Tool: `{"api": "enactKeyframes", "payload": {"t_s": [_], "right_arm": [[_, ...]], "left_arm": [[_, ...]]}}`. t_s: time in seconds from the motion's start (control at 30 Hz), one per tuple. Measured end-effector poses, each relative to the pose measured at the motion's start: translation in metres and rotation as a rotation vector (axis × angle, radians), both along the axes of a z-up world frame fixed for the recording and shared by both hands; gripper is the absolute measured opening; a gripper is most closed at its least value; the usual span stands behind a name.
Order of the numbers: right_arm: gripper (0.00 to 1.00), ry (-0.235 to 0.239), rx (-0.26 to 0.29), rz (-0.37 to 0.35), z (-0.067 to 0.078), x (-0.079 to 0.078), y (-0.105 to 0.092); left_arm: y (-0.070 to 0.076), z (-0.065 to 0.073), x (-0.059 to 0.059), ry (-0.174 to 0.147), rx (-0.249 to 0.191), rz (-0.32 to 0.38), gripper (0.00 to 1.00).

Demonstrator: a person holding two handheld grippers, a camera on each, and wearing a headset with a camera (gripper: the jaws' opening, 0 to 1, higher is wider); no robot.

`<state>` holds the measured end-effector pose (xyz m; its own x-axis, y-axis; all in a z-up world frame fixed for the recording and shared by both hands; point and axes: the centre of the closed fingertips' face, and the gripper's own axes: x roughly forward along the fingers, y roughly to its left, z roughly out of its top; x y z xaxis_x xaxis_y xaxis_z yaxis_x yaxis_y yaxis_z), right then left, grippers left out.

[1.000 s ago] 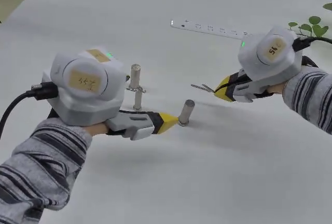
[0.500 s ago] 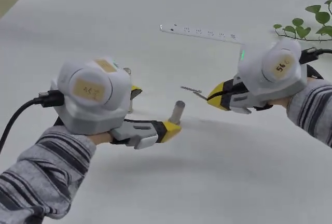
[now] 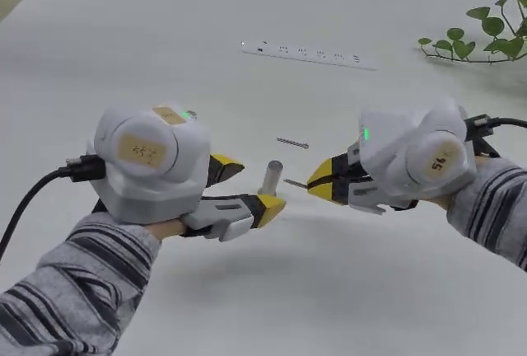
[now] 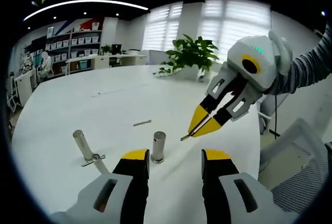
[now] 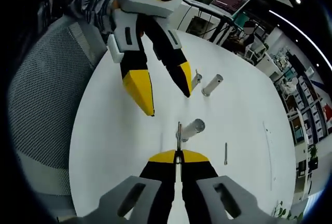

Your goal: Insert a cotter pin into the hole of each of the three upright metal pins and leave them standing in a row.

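Observation:
A bare upright metal pin [image 3: 272, 176] stands on the white table, just ahead of the open jaws of my left gripper [image 3: 249, 186]; nothing is gripped. My right gripper [image 3: 318, 184] is shut on a cotter pin [image 3: 295, 183], whose tip points at the metal pin from the right, a short way off. The left gripper view has the metal pin [image 4: 157, 146] near the left jaw of my left gripper [image 4: 176, 156], and the held cotter pin [image 4: 185, 137]. In the right gripper view, my right gripper [image 5: 178, 156] aims the cotter pin [image 5: 178, 136] at the metal pin [image 5: 193, 128].
Two more metal pins [image 5: 212, 85] stand behind the left gripper [image 5: 167, 97]; one [image 4: 83, 143] carries a cotter pin [image 4: 93, 157]. A loose cotter pin [image 3: 292, 142] lies farther back. A white power strip [image 3: 309, 53] and a plant [image 3: 478, 39] are at the far side.
My right gripper has carried the cotter pin leftward and nearer, close to the bare metal pin. The left gripper now shows both jaws apart beside that pin. The head camera has shifted.

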<state>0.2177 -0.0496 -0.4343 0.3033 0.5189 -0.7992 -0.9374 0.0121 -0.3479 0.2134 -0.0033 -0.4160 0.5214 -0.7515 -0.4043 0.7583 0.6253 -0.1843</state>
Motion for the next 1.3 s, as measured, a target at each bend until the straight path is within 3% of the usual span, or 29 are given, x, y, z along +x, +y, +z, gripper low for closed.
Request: {"api": "enactKeyframes", "payload": {"t_s": [0.1,0.23,0.37,0.53,0.67,0.83,1.1,1.2,1.3], "right_arm": [[0.00,-0.015,-0.002,0.029,0.000,-0.007,0.004],[0.00,-0.042,-0.019,0.067,0.000,-0.012,0.007],[0.00,-0.076,-0.033,0.097,0.002,-0.015,0.010],[0.00,-0.086,-0.022,0.114,0.005,-0.020,0.015],[0.00,-0.087,-0.015,0.121,0.007,-0.022,0.018],[0.00,-0.088,-0.005,0.120,0.009,-0.024,0.019],[0.00,-0.088,-0.001,0.111,0.010,-0.026,0.020],[0.00,-0.091,0.006,0.100,0.011,-0.025,0.020],[0.00,-0.079,0.008,0.080,0.011,-0.023,0.019]], "left_arm": [[-0.004,0.001,-0.003,0.021,-0.036,-0.008,0.30],[-0.010,0.001,-0.009,0.072,-0.091,-0.025,0.24],[-0.014,-0.002,-0.013,0.111,-0.120,-0.042,0.19],[-0.016,-0.004,-0.016,0.140,-0.147,-0.048,0.14],[-0.017,-0.001,-0.017,0.166,-0.195,-0.038,0.08],[-0.016,0.000,-0.016,0.177,-0.218,-0.029,0.01],[-0.020,0.003,-0.022,0.184,-0.239,-0.049,0.00],[-0.021,0.005,-0.022,0.163,-0.235,-0.058,0.00],[-0.021,0.007,-0.022,0.109,-0.210,-0.076,0.00]]}}
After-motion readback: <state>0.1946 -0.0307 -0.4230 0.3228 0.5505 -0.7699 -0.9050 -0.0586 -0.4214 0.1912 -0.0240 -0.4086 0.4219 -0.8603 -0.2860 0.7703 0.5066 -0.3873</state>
